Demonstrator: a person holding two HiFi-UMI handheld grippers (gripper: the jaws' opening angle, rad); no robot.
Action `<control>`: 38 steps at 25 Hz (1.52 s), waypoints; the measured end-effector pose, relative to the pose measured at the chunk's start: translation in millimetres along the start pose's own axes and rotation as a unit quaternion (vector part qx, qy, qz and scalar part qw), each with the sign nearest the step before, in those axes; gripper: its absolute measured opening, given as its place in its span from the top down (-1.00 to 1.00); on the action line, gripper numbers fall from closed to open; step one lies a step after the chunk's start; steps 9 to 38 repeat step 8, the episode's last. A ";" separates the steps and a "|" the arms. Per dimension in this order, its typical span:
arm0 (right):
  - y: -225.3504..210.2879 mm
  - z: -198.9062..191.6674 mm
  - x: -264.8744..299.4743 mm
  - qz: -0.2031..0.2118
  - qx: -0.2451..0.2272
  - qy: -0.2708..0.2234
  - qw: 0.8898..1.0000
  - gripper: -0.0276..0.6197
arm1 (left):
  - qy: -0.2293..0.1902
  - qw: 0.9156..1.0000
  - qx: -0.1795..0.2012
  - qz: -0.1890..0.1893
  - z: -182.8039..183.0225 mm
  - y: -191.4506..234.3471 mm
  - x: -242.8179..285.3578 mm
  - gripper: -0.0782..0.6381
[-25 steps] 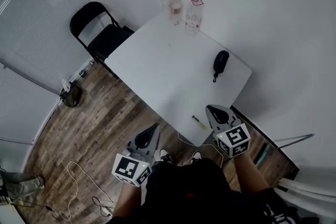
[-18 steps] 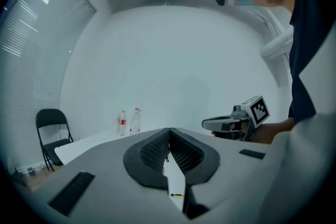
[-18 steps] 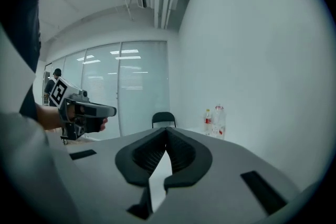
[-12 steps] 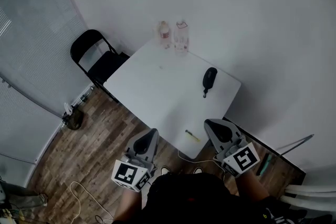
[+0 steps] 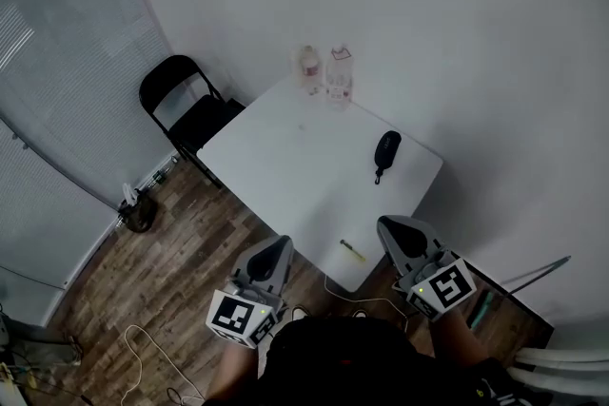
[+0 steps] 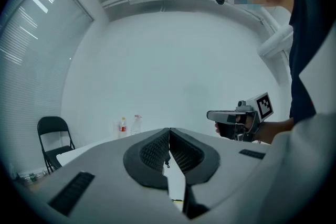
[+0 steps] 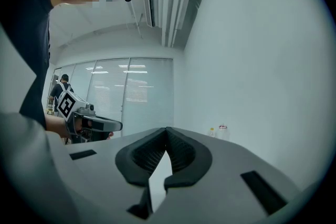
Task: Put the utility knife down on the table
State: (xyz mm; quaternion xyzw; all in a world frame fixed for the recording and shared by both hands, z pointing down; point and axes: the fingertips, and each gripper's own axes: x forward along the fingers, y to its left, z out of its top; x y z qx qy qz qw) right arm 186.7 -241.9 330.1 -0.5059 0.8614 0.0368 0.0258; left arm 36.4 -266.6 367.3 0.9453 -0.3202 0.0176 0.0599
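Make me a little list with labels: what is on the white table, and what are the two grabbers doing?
Table: white rectangular table
Knife: small yellow utility knife, lying by the table's near edge, touched by neither gripper
Pouch: black oval pouch, on the table's right side
Bottles: red-labelled plastic bottle and clear plastic bottle, at the far corner
Chair: black folding chair, left of the table
Left gripper: jaws together, empty
Right gripper: jaws together, empty

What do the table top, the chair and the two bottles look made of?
Table top: smooth matte white, likely laminate or plastic. Chair: black, thin tubular frame, probably painted metal. Bottles: clear, see-through walls, apparently plastic.
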 end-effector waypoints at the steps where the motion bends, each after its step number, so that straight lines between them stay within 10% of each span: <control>1: 1.5 0.3 1.3 0.002 0.000 0.001 1.000 0.85 | 0.000 1.000 0.000 0.000 0.3 0.5 -0.8 0.72; 38: 5.5 -4.3 3.6 0.006 0.002 0.028 1.000 0.85 | 0.001 1.000 0.000 0.006 1.6 3.8 -4.1 0.72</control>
